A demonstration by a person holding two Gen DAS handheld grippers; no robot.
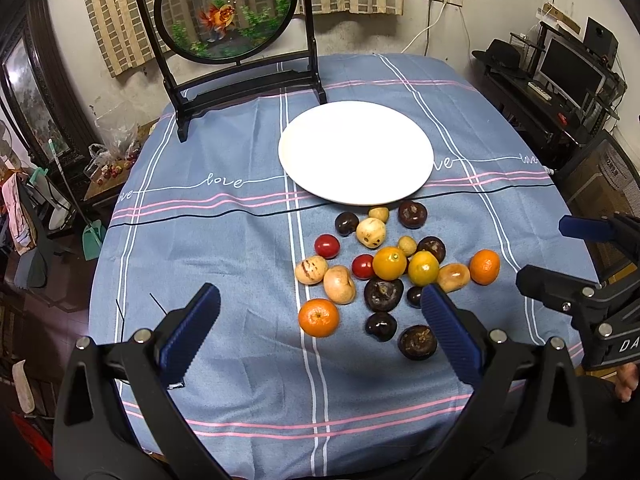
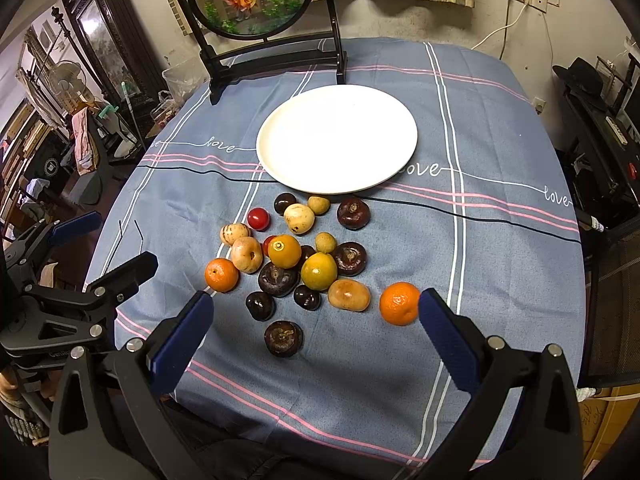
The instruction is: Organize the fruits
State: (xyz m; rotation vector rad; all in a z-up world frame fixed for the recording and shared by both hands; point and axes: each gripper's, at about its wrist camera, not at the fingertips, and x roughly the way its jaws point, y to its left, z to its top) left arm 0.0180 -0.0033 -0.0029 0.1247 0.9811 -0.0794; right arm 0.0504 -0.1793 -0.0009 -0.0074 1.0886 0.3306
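Fruits: a loose cluster of small fruits (image 1: 384, 272) lies on the blue cloth, toward the near edge of the counter and right of its middle line; none is on the plate yet.
Kinds: orange mandarins, yellow citrus, two red cherry tomatoes, pale tan round ones and dark purple-brown ones that may be water chestnuts, though the view is too coarse to be sure.
Plate: the white plate (image 1: 420, 184) sits empty just beyond the cluster, toward the far edge, its near rim just beside the farthest fruits.
Right tool: the right tool (image 2: 316, 320) hangs above the near edge with its jaws wide apart, holding nothing; the outlying mandarin (image 2: 399, 304) lies just beside its right-hand finger.
Left tool: the left tool (image 1: 320, 320) is likewise spread wide and empty, with another mandarin (image 1: 319, 317) between its fingers in the view.
Key relation: the cluster lies straight ahead of both tools and the plate farther on the same line, so each fruit likely travels forward, away from the near edge.
Backdrop: a framed goldfish screen (image 1: 226, 8) stands at the far edge of the counter.
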